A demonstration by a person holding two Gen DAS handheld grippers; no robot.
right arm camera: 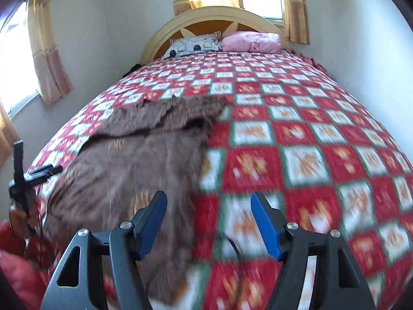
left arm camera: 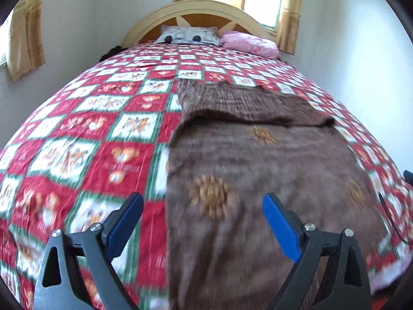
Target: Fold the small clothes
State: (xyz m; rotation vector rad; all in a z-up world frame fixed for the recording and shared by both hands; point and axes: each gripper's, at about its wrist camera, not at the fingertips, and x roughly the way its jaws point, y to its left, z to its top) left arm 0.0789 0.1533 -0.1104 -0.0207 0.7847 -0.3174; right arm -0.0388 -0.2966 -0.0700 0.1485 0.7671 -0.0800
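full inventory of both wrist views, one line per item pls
brown garment: 1, brown with orange-tan motifs, spread on the bedspread, far part folded over itself
bedspread: 1, red, white and green checks, covers the bed
patterned pillow: 1, white-grey with dark spots, at the headboard
pink pillow: 1, pink, beside the patterned pillow
headboard: 1, cream arch with orange-brown panel, far end of bed
curtains: several, yellow-tan, at windows behind and left of the bed
left claw: 1, black with blue pads, open over the garment's left edge
right claw: 1, black with blue pads, open over the garment's right edge
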